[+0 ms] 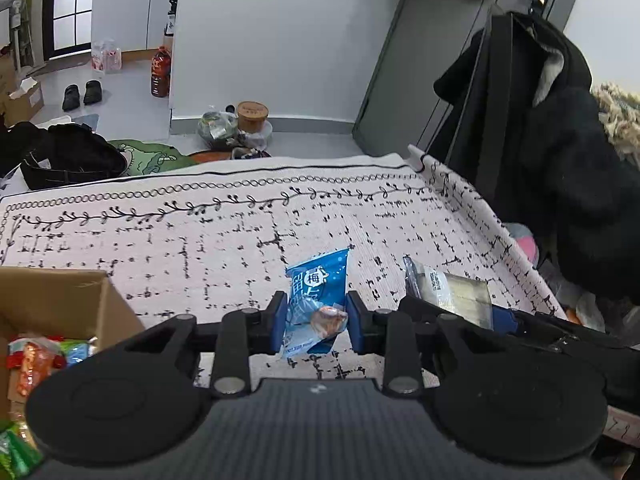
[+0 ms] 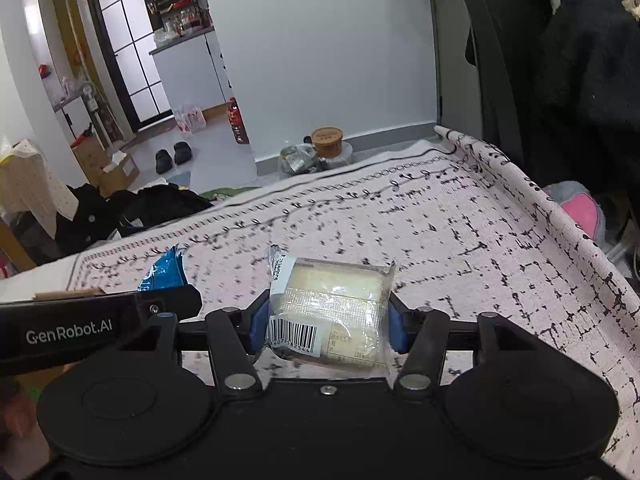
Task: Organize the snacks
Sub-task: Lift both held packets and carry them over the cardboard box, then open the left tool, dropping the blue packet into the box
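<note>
My left gripper (image 1: 317,322) is shut on a blue snack packet (image 1: 318,300) with white print, held above the patterned tablecloth (image 1: 200,232). To its right the clear-wrapped cake (image 1: 452,292) shows, carried by the other gripper. In the right wrist view my right gripper (image 2: 326,320) is shut on that clear-wrapped pale cake (image 2: 332,304) with a barcode label, lifted off the cloth. The left gripper's black body (image 2: 100,320) and the blue packet's top (image 2: 164,270) appear at the left of that view.
An open cardboard box (image 1: 60,308) holding several colourful snack packets stands at the lower left. A dark coat (image 1: 560,160) hangs at the right past the table edge. Bags, shoes and a lidded jar (image 1: 252,116) lie on the floor beyond.
</note>
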{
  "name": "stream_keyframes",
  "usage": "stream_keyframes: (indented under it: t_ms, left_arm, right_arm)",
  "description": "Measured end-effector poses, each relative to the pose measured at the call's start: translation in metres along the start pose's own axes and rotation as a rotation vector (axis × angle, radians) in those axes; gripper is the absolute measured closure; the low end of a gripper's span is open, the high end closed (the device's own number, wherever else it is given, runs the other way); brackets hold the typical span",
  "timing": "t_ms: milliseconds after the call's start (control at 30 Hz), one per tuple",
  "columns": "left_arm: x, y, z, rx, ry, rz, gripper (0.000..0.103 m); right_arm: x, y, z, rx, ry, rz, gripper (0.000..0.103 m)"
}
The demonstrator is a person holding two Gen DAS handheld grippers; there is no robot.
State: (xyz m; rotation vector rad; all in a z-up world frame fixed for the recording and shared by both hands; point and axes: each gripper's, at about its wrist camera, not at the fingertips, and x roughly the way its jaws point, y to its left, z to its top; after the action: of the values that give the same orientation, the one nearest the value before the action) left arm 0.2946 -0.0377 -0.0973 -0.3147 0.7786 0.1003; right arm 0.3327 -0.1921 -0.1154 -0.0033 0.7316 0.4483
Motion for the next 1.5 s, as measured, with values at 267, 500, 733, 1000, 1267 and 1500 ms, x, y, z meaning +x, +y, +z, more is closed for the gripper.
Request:
stream_keyframes:
  t_ms: [267, 500, 733, 1000, 1267, 1500]
  left_arm:
    - [-0.026, 0.024, 0.001, -0.041, -0.034, -0.002, 0.073]
    - [-0.049, 0.051, -0.003, -0.079, -0.052, 0.019, 0.073]
    - [-0.066, 0.079, -0.002, -0.125, -0.076, 0.029, 0.073]
    - [-0.082, 0.117, -0.005, -0.156, -0.075, 0.062, 0.073]
    - [-0.091, 0.163, -0.019, -0.207, 0.0, 0.101, 0.073]
    - [-0.103, 0.186, -0.026, -0.254, 0.001, 0.154, 0.069]
  right_arm:
    - [-0.007, 0.028, 0.0, -0.007, -0.019, 0.027, 0.049]
    - [-0.01, 0.055, 0.003, -0.019, -0.035, 0.053, 0.049]
    - [-0.013, 0.08, 0.004, -0.045, -0.04, 0.08, 0.049]
    - [-0.02, 0.113, 0.008, -0.084, -0.058, 0.117, 0.049]
    - [-0.021, 0.136, 0.002, -0.107, -0.049, 0.139, 0.049]
    - [-0.024, 0.156, -0.004, -0.132, -0.04, 0.161, 0.049]
